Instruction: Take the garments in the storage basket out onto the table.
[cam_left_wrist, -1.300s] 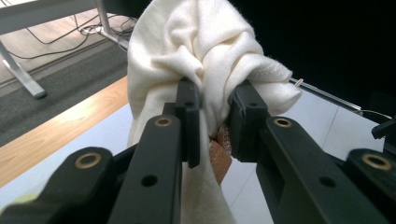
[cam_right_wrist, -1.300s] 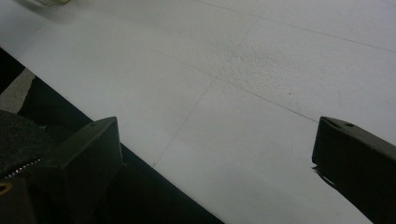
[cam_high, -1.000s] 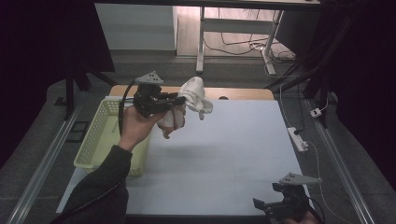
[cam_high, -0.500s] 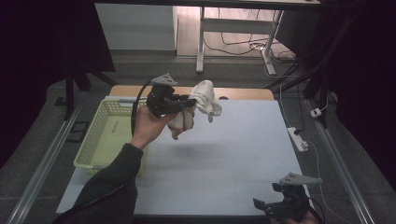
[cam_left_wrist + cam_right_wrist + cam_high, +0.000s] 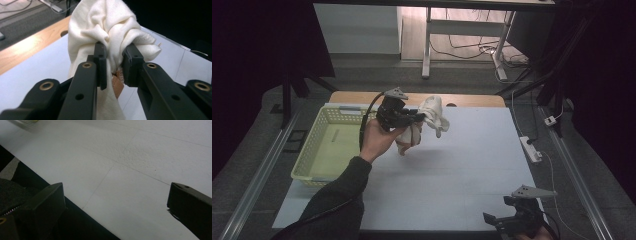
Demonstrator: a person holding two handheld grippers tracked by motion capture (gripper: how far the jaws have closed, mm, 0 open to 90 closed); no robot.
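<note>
A crumpled white cloth [image 5: 432,113] hangs in the air above the far part of the white table mat [image 5: 472,165], just right of the basket. My left gripper [image 5: 417,118] is shut on it; a bare hand holds the gripper from below. In the left gripper view the two black jaws pinch a fold of the cloth [image 5: 105,22] between their pads, at my left gripper [image 5: 115,58], and the rest bunches above and drapes below. My right gripper [image 5: 494,220] rests low at the near right edge of the mat. Its jaws [image 5: 115,192] stand wide open over bare mat.
A pale yellow mesh basket [image 5: 312,150] stands on the left side of the table. A wooden strip [image 5: 362,97] runs along the far edge. A white power strip [image 5: 532,149] lies off the mat's right side. Desk legs and cables are on the floor beyond.
My left gripper has carried the cloth to the right, away from the basket and a little lower over the mat. The right gripper has stayed where it was.
</note>
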